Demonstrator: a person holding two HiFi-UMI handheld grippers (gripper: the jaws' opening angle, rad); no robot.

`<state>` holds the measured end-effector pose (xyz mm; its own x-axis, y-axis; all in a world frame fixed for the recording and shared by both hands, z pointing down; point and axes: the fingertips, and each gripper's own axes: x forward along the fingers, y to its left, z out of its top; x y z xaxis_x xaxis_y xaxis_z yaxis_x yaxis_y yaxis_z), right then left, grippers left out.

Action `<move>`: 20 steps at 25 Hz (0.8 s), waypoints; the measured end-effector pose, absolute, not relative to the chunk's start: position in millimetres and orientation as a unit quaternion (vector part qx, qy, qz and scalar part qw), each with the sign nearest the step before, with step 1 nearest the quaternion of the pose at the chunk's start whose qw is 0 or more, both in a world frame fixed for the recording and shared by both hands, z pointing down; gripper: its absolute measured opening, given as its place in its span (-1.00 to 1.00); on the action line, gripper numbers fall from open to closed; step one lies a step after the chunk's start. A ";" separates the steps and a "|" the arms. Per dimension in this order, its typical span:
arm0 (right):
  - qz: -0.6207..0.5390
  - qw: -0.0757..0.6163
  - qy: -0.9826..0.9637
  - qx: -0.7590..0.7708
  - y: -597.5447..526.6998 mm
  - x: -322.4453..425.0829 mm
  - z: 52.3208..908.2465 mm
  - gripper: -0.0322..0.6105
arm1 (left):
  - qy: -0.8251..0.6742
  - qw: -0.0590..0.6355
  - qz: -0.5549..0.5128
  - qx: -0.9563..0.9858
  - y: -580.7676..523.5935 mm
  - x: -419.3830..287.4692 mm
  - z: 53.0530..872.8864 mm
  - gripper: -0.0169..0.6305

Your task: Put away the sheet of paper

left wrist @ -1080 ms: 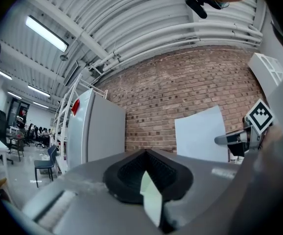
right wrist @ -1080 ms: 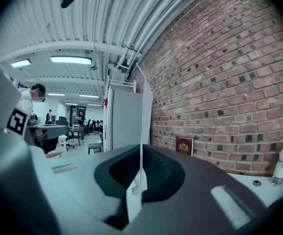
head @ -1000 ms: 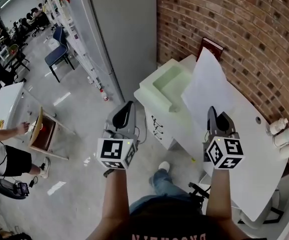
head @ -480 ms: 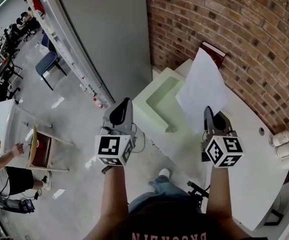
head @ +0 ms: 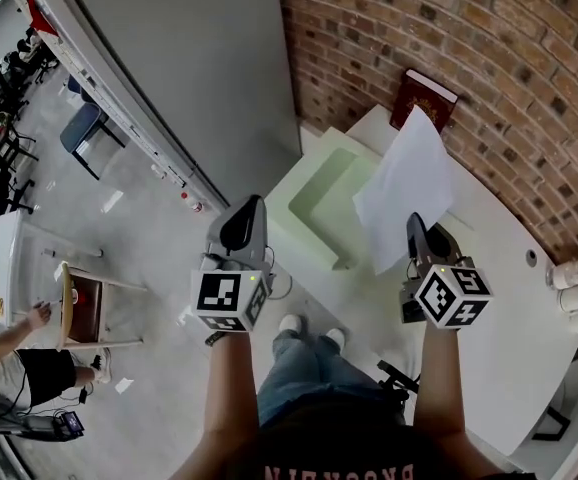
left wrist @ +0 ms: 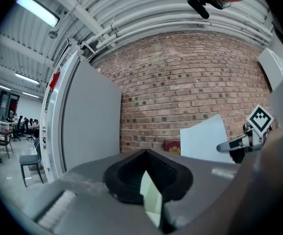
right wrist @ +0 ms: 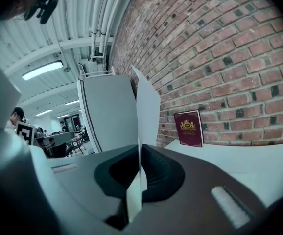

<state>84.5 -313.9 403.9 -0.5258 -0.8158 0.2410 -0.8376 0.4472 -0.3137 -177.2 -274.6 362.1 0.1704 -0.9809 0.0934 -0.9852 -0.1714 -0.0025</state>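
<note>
My right gripper (head: 415,225) is shut on the lower edge of a white sheet of paper (head: 405,183), which stands up from the jaws over the white table (head: 499,298). In the right gripper view the sheet (right wrist: 148,109) rises edge-on from between the pads of my right gripper (right wrist: 138,153). My left gripper (head: 248,211) hangs over the floor, left of a pale green tray (head: 305,218), jaws together and holding nothing. The left gripper view shows the sheet (left wrist: 205,141) off to the right of my left gripper (left wrist: 147,155).
A dark red book (head: 426,98) leans on the brick wall (head: 489,38) behind the tray. A grey panel (head: 199,58) stands to the left. White items (head: 569,273) sit at the table's right end. A small wooden stool (head: 77,303) and a person's hand are on the far left.
Both grippers have moved forward towards the brick wall. The sheet has gone with the right gripper, and its top now reaches near the red book.
</note>
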 end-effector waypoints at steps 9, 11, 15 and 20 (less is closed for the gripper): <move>0.286 0.068 -0.821 0.489 -313.7 88.5 457.5 -0.89 | -0.615 0.052 0.053 0.785 -301.3 -176.8 388.5 -0.95; 0.302 0.074 -0.817 0.486 -312.2 88.3 466.8 -0.89 | -0.607 0.053 0.056 0.791 -306.2 -175.8 391.5 -0.95; 0.335 0.083 -0.810 0.475 -309.7 91.5 483.2 -0.89 | -0.591 0.058 0.061 0.802 -312.3 -171.3 396.2 -0.95; 0.391 0.102 -0.787 0.467 -308.8 100.5 507.3 -0.89 | -0.567 0.065 0.074 0.818 -314.9 -162.8 407.1 -0.95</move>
